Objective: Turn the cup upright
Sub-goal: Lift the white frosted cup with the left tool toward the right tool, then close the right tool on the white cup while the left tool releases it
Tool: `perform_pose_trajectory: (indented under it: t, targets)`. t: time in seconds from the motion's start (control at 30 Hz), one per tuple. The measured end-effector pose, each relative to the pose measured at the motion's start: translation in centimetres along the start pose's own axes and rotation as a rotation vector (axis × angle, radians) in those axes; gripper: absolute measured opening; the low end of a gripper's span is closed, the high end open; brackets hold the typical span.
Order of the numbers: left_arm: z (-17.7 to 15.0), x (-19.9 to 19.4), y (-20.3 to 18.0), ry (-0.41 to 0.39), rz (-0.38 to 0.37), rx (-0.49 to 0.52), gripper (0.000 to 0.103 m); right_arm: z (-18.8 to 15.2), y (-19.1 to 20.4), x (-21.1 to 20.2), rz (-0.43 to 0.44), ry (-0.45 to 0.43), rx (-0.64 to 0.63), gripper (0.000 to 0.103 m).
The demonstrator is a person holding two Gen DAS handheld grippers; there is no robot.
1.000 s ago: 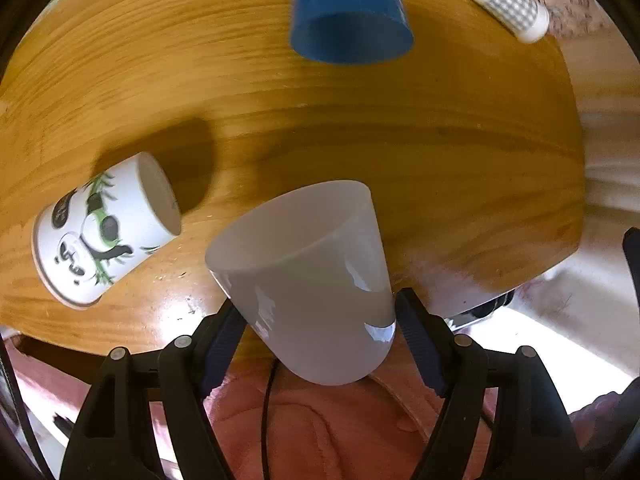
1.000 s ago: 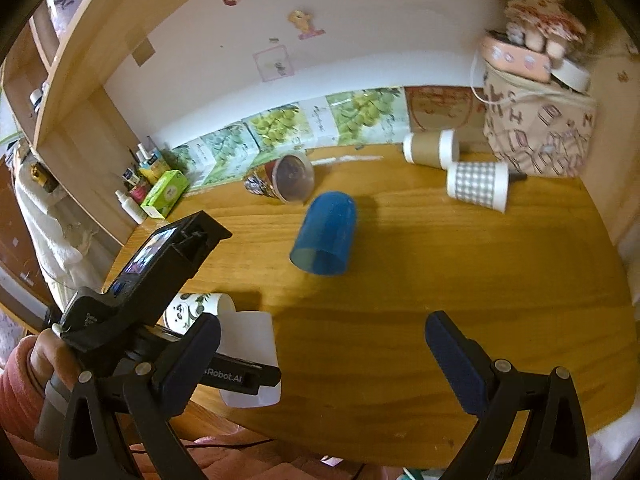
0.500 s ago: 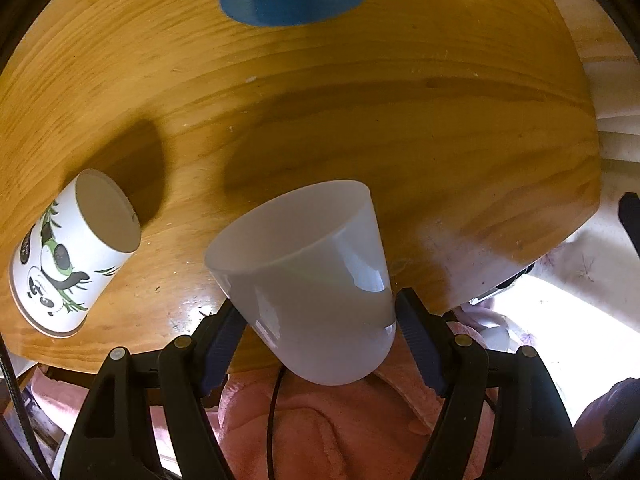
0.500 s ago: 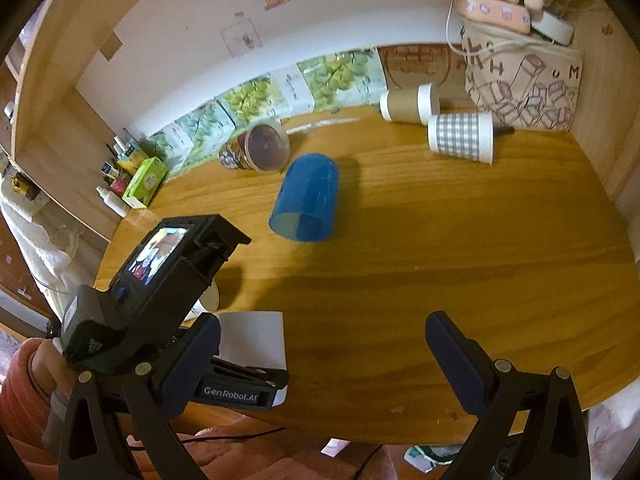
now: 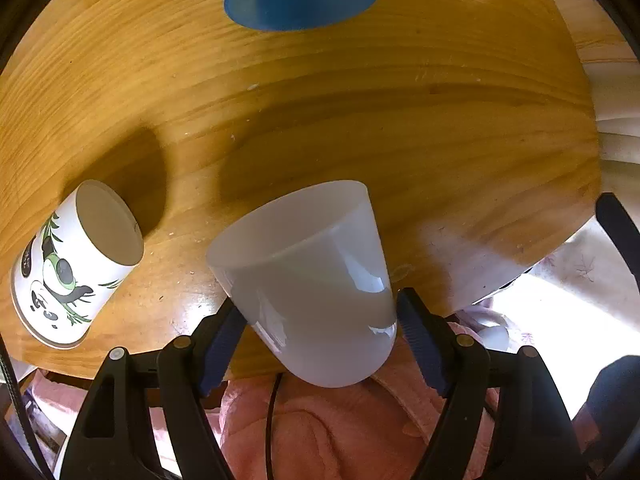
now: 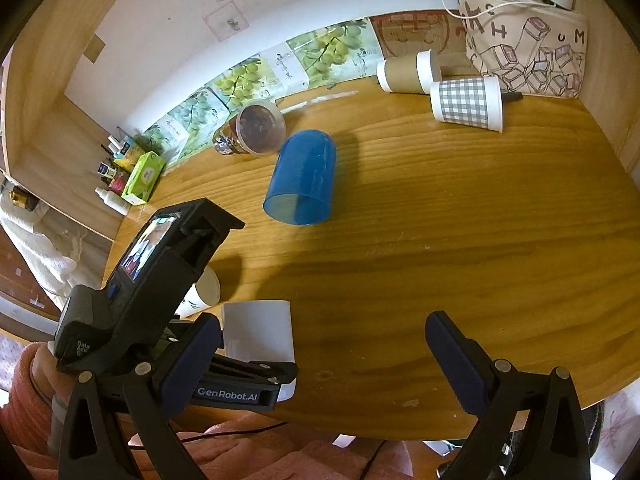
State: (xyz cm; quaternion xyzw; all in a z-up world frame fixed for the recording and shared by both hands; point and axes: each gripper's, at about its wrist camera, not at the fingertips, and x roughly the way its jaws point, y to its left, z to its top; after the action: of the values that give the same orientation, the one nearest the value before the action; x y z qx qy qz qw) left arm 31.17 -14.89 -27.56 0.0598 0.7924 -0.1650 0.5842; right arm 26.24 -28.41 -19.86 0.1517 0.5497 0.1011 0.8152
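While the left gripper [image 5: 320, 320] clenched the white cup [image 5: 308, 280], its axis tilted, mouth facing the tabletop [image 5: 400, 120]; the right gripper [image 6: 320, 356] stood released, empty.

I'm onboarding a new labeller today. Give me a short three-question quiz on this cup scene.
1. True or false: the left gripper is shut on the white cup.
2. The blue cup is: A upright, B lying on its side, C held.
3. Fill in: the right gripper is ____.

Key: 1 true; 2 B; 3 open.
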Motion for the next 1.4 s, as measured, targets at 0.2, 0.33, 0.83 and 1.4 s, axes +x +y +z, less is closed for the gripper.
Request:
perform_pose_trajectory:
  t: [0.2,0.33,0.83,1.4]
  targets:
    - [-0.8,-0.6,-0.1,-0.024,-0.023,0.01,0.082,0.1,-0.1,0.7,0.019,0.024,0.033,0.103]
    - [-1.2,-1.1,0.4,-0.05,-0.026,0.012,0.082,0.2,-0.2,1.1,0.035,0.038,0.05,0.103]
    - [-6.4,-4.5,3.3,-0.299,-0.049,0.043,0.082,1.1,1.4,4.1,0.109,0.141,0.081,0.103]
    - [-9.6,-4.1,7.9,-0.389,-0.157,-0.016,0.082,1.3,3.2,9.2,0.159,0.326,0.167,0.103]
